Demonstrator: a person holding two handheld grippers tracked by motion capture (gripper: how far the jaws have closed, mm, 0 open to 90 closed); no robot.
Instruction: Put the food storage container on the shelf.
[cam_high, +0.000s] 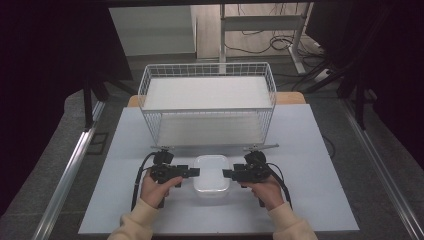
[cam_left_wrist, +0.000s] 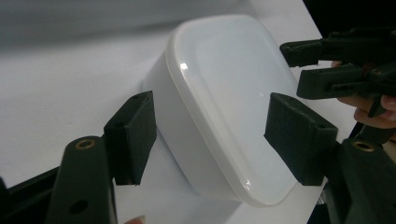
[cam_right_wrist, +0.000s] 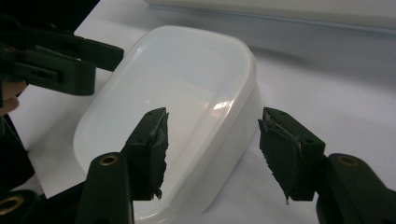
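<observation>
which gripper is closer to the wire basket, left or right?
Cannot tell: both look about equally near. The left gripper sits at the white container's left side, the right gripper at its right side, both just in front of the wire basket, neither touching it.

Even overhead light, dark surroundings, glare spots on the container lid (cam_left_wrist: 224, 102)

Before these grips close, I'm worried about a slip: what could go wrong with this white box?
1. The lidded box looks smooth and glossy, so the left gripper and right gripper, both open, might slide off its rounded rim.
2. Uneven squeezing from the two sides could tilt it or pop the lid.
</observation>
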